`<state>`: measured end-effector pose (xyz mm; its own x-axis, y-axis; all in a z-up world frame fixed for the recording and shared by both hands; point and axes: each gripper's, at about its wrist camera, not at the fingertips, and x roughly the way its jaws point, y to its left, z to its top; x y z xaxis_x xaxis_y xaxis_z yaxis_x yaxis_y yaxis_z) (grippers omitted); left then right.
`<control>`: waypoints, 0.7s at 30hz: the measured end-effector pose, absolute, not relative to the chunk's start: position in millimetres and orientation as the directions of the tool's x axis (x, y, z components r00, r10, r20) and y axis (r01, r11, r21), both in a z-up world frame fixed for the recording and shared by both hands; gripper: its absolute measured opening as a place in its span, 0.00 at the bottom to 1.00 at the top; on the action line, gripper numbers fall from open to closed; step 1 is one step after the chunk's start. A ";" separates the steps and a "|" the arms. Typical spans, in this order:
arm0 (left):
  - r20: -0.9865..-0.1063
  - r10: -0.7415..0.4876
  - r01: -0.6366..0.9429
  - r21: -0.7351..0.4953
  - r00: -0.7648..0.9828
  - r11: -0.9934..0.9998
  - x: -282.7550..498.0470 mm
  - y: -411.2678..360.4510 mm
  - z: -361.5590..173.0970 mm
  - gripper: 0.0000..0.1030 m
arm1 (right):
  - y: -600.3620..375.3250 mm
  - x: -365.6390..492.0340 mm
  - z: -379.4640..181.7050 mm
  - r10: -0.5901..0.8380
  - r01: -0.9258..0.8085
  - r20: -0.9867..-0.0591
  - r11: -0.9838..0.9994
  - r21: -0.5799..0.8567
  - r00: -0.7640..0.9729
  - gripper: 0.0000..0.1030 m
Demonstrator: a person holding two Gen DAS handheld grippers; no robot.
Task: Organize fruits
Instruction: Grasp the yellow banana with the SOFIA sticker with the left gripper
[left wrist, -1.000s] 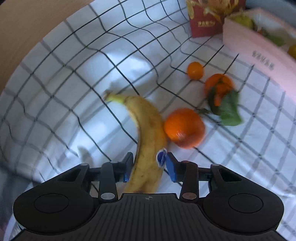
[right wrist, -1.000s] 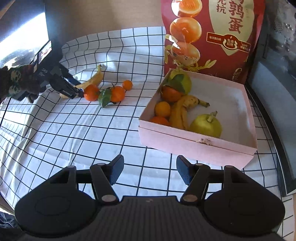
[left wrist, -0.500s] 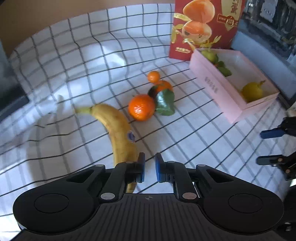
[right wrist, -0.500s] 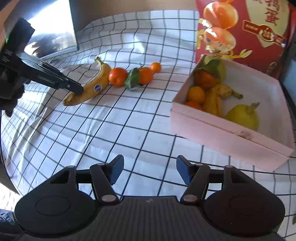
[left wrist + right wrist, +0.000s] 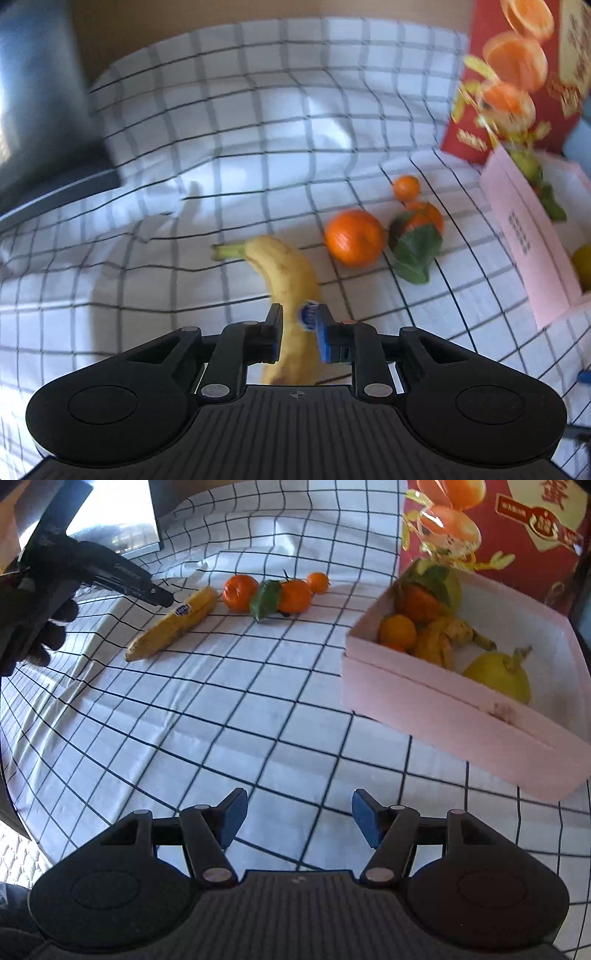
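Left tongs [image 5: 298, 328] stood with their blue pads [image 5: 325, 334] on either side of the banana [image 5: 290, 291], at the level of its blue sticker; the blurred left wrist view did not settle whether they pressed the peel or merely flanked it, so I cannot tell if they gripped. Half a second before, those pads had been nearly together and just beside the banana's near end, not around it. From the right wrist view the left tongs [image 5: 162, 599] reached the banana [image 5: 173, 622] from the left, touching it near the sticker, while the fruit lay flat on the checked cloth [image 5: 258, 709] covering the counter, in the same spot as before.

Right tongs [image 5: 295, 821] hung spread wide above bare cloth, holding nothing, as in both earlier frames, though their view had shifted closer to the pink box [image 5: 461, 716].

Beyond the banana's stem lay a large orange [image 5: 354, 237], then a leafy tangerine [image 5: 419, 229] and a small tangerine [image 5: 406, 187], all in a row and unmoved. The pink box sat well apart to the right, holding a yellow pear [image 5: 498, 677], a second banana [image 5: 443, 640] and several oranges [image 5: 398, 631]. A red printed bag [image 5: 517, 528] stood behind it.
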<state>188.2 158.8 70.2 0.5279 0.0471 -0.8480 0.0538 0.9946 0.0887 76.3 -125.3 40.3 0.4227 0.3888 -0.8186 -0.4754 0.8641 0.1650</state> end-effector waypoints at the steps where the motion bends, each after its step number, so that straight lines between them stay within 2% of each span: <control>1: -0.849 0.071 0.074 0.128 0.523 0.989 188.9 151.0 66.8 0.26 | -127.2 76.3 39.4 0.387 -0.471 -0.820 0.866 0.166 0.423 0.61; 2: -0.843 0.093 0.091 0.165 0.530 0.982 189.0 144.7 65.7 0.27 | -128.6 76.2 38.9 0.385 -0.469 -0.821 0.868 0.166 0.422 0.61; 4: -0.846 0.101 0.106 0.182 0.524 0.978 189.9 138.4 63.6 0.35 | -132.1 76.2 37.9 0.381 -0.463 -0.823 0.871 0.166 0.422 0.61; 6: -0.857 0.065 0.119 0.145 0.510 0.982 191.0 135.7 60.6 0.60 | -134.9 75.4 37.7 0.379 -0.459 -0.821 0.873 0.164 0.427 0.62; 8: -0.864 0.030 0.130 0.110 0.503 0.985 191.5 135.6 59.0 0.69 | -136.6 74.6 37.5 0.380 -0.457 -0.819 0.874 0.166 0.429 0.62; 13: -0.858 0.102 0.071 0.159 0.504 0.985 197.3 143.1 53.0 0.63 | -136.2 73.9 36.6 0.377 -0.459 -0.818 0.874 0.160 0.434 0.66; 16: -0.867 0.112 0.023 0.141 0.485 0.990 202.5 154.9 47.5 0.61 | -136.2 72.0 36.1 0.379 -0.463 -0.816 0.872 0.157 0.437 0.70; 17: -0.872 0.104 0.013 0.125 0.478 0.992 204.4 157.6 45.9 0.56 | -136.6 71.6 35.8 0.382 -0.462 -0.815 0.872 0.161 0.437 0.72; 18: -0.875 0.094 0.009 0.111 0.474 0.994 206.5 159.1 44.5 0.45 | -137.6 71.2 35.5 0.387 -0.461 -0.812 0.871 0.167 0.437 0.73; 19: -0.877 0.082 0.008 0.097 0.473 0.995 208.3 159.9 43.3 0.41 | -138.4 71.1 35.1 0.393 -0.460 -0.810 0.870 0.175 0.436 0.77; 21: -0.877 0.092 0.007 0.108 0.471 0.994 211.2 157.9 41.4 0.41 | -139.5 71.2 34.0 0.417 -0.462 -0.805 0.863 0.205 0.422 0.86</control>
